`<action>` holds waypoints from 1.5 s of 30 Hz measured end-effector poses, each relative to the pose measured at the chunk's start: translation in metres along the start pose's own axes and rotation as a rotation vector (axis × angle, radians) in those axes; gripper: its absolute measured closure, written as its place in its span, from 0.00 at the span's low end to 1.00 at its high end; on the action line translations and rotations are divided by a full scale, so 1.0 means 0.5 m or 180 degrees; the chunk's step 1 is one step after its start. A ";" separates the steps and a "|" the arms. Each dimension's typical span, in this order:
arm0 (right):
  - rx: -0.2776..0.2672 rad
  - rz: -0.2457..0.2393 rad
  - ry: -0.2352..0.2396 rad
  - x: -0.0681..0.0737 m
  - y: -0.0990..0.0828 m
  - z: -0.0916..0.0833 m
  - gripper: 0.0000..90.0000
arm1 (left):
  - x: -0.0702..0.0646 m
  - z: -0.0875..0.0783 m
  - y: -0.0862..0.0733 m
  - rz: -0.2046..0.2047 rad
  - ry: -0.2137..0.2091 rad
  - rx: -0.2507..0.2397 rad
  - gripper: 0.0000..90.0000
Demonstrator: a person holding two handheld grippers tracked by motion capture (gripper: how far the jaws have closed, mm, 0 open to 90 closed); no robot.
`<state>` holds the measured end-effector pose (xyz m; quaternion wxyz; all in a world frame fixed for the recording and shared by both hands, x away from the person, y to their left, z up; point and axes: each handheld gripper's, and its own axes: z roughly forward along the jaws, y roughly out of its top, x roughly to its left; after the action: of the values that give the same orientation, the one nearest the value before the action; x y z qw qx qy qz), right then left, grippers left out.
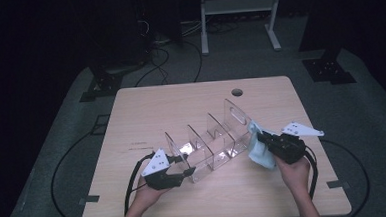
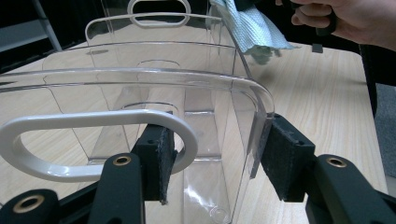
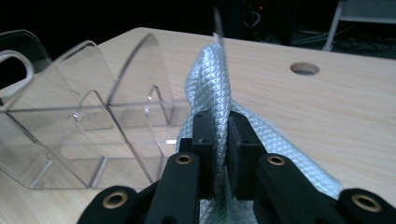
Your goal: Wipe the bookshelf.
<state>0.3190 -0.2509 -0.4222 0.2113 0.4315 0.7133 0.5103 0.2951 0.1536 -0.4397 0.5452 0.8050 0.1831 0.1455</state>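
Clear acrylic file rack (image 1: 210,142) at table (image 1: 146,106) centre. Left gripper (image 1: 184,173) clamped on rack's near end panel; hold steady. Right gripper (image 1: 259,135) pinched on pale blue cloth (image 1: 260,154) against far end panel; wipe with even, light pressure.

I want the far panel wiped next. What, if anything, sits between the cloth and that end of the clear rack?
Nothing visible: the cloth, pinched in the right claw, already lies against the rack's far end panel. The left claw grips the near end.
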 end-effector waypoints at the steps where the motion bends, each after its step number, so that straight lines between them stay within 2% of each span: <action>1: 0.0016 0.0022 -0.0024 -0.006 -0.006 -0.002 0.92 | 0.000 0.000 0.001 -0.0003 -0.0002 0.0008 0.53; 4: 0.0081 0.0067 -0.0074 -0.017 -0.022 0.002 0.92 | 0.000 0.000 0.002 -0.0005 -0.0013 0.0024 0.53; 7: 0.0109 0.0137 -0.0057 -0.024 -0.031 0.013 0.92 | 0.004 0.000 0.004 -0.0024 -0.0045 0.0030 0.53; 10: 0.0127 0.0127 -0.0037 -0.017 -0.028 0.028 0.92 | 0.005 0.002 0.005 -0.0028 -0.0062 0.0025 0.53; 12: 0.0163 0.0075 0.0036 -0.001 -0.028 0.039 0.92 | 0.005 0.002 0.005 -0.0021 -0.0063 0.0031 0.53; 14: 0.0218 -0.0037 0.0184 0.022 -0.032 0.053 0.92 | 0.005 0.002 0.005 -0.0015 -0.0066 0.0040 0.53; 16: 0.0270 -0.0163 0.0202 0.035 -0.036 0.060 0.91 | 0.005 0.002 0.006 -0.0011 -0.0065 0.0049 0.53; 17: 0.0270 -0.0158 0.0202 0.034 -0.038 0.061 0.91 | 0.005 0.002 0.006 -0.0010 -0.0063 0.0052 0.53; 21: 0.0163 0.0112 0.0063 -0.011 -0.039 0.048 0.92 | 0.004 0.002 0.006 -0.0004 -0.0053 0.0051 0.53; 23: 0.0132 0.0179 0.0033 -0.023 -0.035 0.046 0.92 | 0.004 0.002 0.005 -0.0004 -0.0055 0.0050 0.53; 26: 0.0136 0.0083 0.0074 -0.009 -0.025 0.056 0.91 | 0.004 0.003 0.006 -0.0003 -0.0052 0.0054 0.53; 31: 0.0143 -0.0034 0.0338 0.033 -0.024 0.067 0.91 | 0.004 0.004 0.006 -0.0006 -0.0065 0.0060 0.53; 32: 0.0161 -0.0074 0.0333 0.035 -0.024 0.066 0.91 | 0.003 0.004 0.005 -0.0006 -0.0063 0.0061 0.53; 33: 0.0171 -0.0087 0.0321 0.034 -0.025 0.065 0.92 | 0.003 0.004 0.005 -0.0006 -0.0061 0.0060 0.53; 39: 0.0137 0.0171 0.0154 -0.015 -0.024 0.070 0.91 | 0.002 0.007 0.007 0.0001 -0.0059 0.0061 0.53; 42: 0.0099 0.0124 0.0192 0.003 -0.025 0.077 0.91 | 0.003 0.008 0.006 0.0003 -0.0075 0.0059 0.53; 45: 0.0171 -0.0012 0.0324 0.028 -0.031 0.085 0.91 | 0.003 0.007 0.006 0.0002 -0.0077 0.0064 0.53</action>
<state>0.3366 -0.2176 -0.4511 0.1639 0.4091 0.7374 0.5119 0.2986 0.1504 -0.4384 0.5392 0.8122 0.1778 0.1341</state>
